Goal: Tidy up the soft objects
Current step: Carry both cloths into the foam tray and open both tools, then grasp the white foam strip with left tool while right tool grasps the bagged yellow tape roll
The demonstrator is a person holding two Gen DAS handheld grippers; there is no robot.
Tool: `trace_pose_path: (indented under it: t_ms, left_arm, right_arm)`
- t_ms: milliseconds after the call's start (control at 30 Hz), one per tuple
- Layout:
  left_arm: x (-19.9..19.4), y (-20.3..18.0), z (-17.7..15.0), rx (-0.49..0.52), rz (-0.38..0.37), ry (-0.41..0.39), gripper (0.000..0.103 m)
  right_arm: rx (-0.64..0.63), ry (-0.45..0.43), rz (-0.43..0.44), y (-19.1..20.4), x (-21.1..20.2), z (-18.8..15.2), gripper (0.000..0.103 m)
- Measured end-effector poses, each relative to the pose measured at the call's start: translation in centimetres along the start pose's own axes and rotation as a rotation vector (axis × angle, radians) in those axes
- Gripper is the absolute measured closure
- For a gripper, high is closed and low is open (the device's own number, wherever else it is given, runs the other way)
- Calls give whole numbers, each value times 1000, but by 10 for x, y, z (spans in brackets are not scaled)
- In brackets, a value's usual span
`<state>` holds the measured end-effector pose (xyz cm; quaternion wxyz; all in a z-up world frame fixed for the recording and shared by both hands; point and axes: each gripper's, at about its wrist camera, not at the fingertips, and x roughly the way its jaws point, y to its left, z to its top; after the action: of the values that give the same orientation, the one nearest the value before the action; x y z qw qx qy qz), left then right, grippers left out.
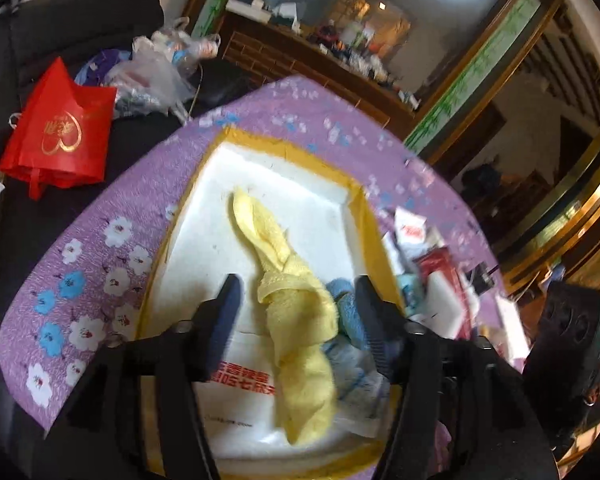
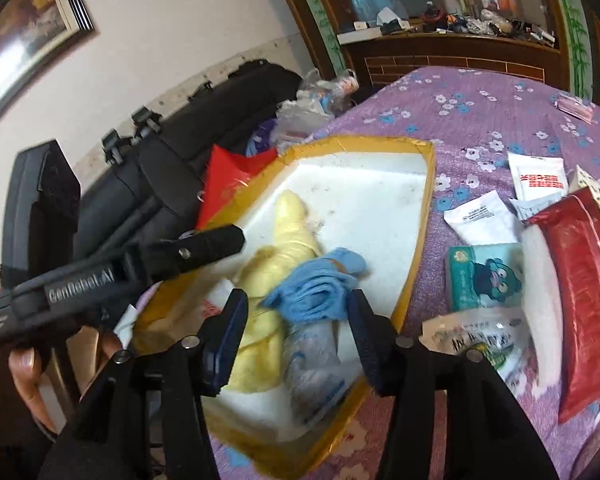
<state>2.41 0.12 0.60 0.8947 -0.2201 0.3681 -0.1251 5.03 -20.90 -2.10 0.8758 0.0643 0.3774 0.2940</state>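
While both grippers hang over the box (image 2: 416,216), nothing held in either. Left gripper (image 1: 296,300): jaws spread wide, yellow towel (image 1: 296,320) lying loose between them, no pad pressing on it. Right gripper (image 2: 298,316): jaws also apart, blue cloth (image 2: 320,284) and a clear packet (image 2: 312,364) lying in the gap, pads clear of both. Judged from that: both items just set down, not gripped.

Nearest, inside the box: yellow towel stretched lengthwise along the white floor, blue cloth bunched just beside it and touching, the clear packet under the blue cloth toward the near wall. Under the towel's near end, a white sheet with red print (image 1: 242,380). Done so far, by the look of it: two soft cloths and at least one soft packet in the box.

Farther out, on the purple floral cloth (image 2: 480,120) to the right of the box, still outside: a teal tissue pack (image 2: 486,280), a white sachet (image 2: 482,220), a red pouch (image 2: 580,300), a printed bag (image 2: 476,340), another white sachet with red print (image 2: 538,178). Left to do, probably: moving whichever of these count as soft into the box.

Farthest: red bag (image 1: 60,128) and plastic bags (image 1: 152,72) on the dark sofa (image 1: 80,32), then a wooden cabinet (image 2: 452,56). Whether those belong to the task: cannot tell.
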Motion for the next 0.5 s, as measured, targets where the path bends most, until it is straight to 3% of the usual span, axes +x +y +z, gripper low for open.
trace_pose_path:
  t_ms: [167,233,300,433,500]
  left_arm:
    - [-31,-36,-8,65,0,-71,33]
    - [-43,-62,-16,117,-36,-96,33]
    - [-43,-82,-21,152,-63,-66,33]
    - [-15,-123,-39,199,-175,80,33]
    - [1,-137,-49,210,-172,124,33]
  right_arm:
    - [54,-43,121,-10,-40,-16,48]
    - [74,-53,150,-17,-56,-25,47]
    - [84,-74,128,-27,-77,-37,47]
    - [118,-110,60,-50,-111,-59,47]
    - [149,-127,8,-64,-126,-70,47]
